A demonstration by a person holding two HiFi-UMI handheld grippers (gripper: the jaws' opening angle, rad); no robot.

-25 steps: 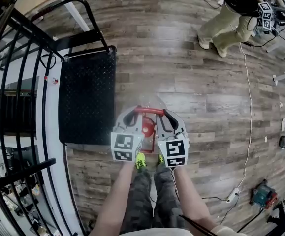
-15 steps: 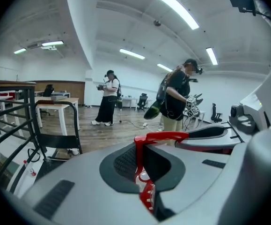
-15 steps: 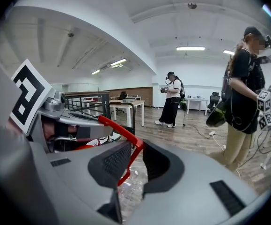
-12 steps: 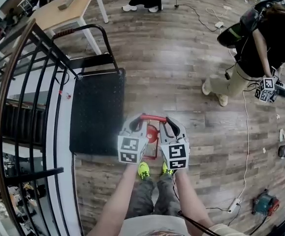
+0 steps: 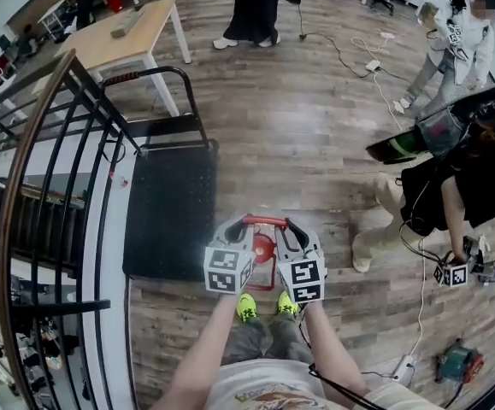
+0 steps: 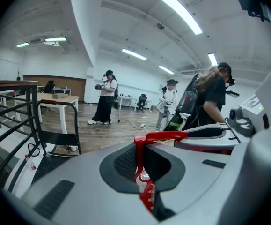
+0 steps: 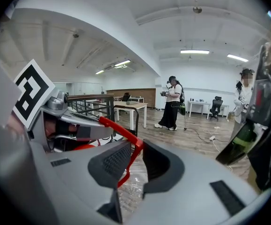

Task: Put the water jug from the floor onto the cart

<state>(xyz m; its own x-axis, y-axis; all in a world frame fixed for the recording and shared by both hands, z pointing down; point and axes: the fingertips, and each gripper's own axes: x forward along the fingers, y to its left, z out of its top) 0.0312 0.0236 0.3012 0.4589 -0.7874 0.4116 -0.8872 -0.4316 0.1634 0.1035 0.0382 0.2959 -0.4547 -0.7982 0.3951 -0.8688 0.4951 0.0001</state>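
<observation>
The water jug hangs off the floor in front of my feet; its red cap and red carrying handle show in the head view. My left gripper is shut on the handle's left end. My right gripper is shut on its right end. In the left gripper view the red handle runs out from between the dark pads of the left gripper. The right gripper has the handle between its pads, with clear jug plastic below. The black platform cart lies on the floor just left of the jug.
The cart's upright push bar stands at its far end. A black railing runs along the left. A wooden table is beyond. A person bends over close on the right; others stand farther off. A cable and tool lie at the right.
Both grippers have risen together with the jug hanging from its handle. The head view has tipped up to show more of the room. The person on the right has come nearer and bent down.
</observation>
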